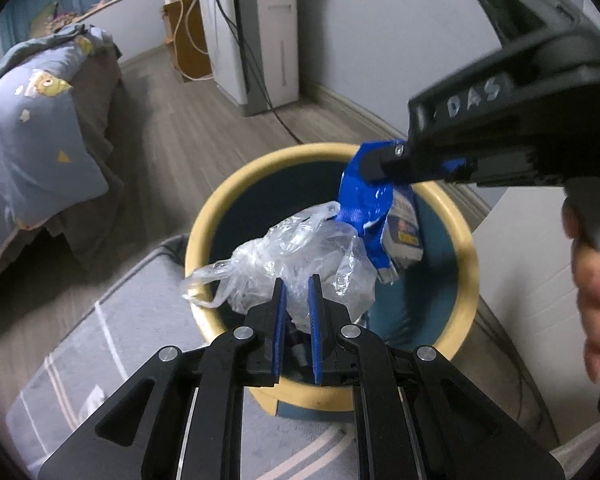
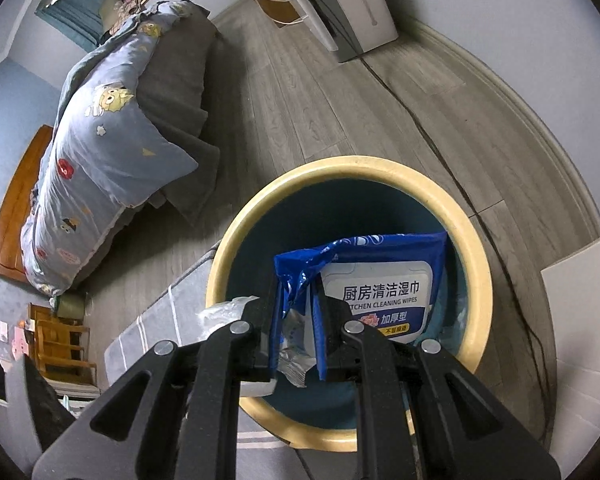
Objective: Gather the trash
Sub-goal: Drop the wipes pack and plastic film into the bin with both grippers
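A round bin with a yellow rim and dark blue inside stands on the floor; it also shows in the right wrist view. My left gripper is shut on a crumpled clear plastic bag and holds it over the bin's mouth. My right gripper is shut on a blue kitchen-wipes packet, also above the bin. In the left wrist view the right gripper pinches the top of the packet, which hangs beside the bag. A corner of the bag shows at the left.
A bed with a blue cartoon quilt lies to the left. A grey striped rug lies under the bin. A white appliance stands by the far wall, and its black cable runs across the wood floor.
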`<state>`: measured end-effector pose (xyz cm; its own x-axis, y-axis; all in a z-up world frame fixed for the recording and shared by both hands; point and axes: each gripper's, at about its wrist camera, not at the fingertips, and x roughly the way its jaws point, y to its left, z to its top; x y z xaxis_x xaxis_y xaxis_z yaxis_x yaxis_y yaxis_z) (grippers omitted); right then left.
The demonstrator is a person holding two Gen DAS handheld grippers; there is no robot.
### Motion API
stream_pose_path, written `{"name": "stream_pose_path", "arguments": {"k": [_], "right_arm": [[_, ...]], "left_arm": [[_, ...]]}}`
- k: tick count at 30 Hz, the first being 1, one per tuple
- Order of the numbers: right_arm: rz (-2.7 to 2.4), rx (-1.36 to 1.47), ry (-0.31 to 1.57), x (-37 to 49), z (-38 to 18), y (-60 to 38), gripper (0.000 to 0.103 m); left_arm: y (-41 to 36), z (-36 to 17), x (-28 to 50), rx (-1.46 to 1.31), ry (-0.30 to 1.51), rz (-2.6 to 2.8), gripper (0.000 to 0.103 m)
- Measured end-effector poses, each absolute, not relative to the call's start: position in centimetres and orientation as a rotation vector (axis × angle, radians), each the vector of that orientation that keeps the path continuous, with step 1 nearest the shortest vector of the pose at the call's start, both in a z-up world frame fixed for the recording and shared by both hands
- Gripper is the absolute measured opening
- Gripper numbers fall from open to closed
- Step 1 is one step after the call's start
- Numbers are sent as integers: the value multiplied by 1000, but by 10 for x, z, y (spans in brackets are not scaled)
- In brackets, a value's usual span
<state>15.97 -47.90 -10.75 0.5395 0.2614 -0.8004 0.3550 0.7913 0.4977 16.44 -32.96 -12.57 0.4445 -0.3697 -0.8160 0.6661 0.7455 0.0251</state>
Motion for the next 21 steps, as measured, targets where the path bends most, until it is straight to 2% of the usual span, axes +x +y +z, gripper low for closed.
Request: {"name": "stream_pose_path", "arguments": {"k": [2, 6, 8, 10, 15, 16, 17, 19, 21], "right_arm": [[-62, 690, 1021, 161, -108, -479, 13], [-70, 670, 1017, 163, -108, -477, 14], [-79, 670, 1014, 162, -107, -478, 15], [-84, 679, 1010, 161, -107, -478, 16], [-73, 668, 1000, 163, -105, -474, 21], [-67, 665, 996, 164, -103, -473, 28], [-66, 660, 996, 164, -102, -471, 46], [-80, 638, 988, 163, -99, -469, 67], [-92, 621, 987, 163, -96, -467, 70]], "left_arm": [[-329, -131, 165, 374, 908, -648, 13], [-322, -134, 167, 349, 920, -625, 24], [-318, -133, 167, 351, 908, -618, 34], [-312, -130, 167, 344, 890, -606, 55], [-294, -119, 166, 309, 850, -572, 77], [-289, -117, 166, 303, 846, -562, 81], [-286, -116, 165, 300, 842, -554, 82], [-277, -114, 164, 297, 840, -534, 85], [-268, -110, 164, 293, 834, -506, 87]]}}
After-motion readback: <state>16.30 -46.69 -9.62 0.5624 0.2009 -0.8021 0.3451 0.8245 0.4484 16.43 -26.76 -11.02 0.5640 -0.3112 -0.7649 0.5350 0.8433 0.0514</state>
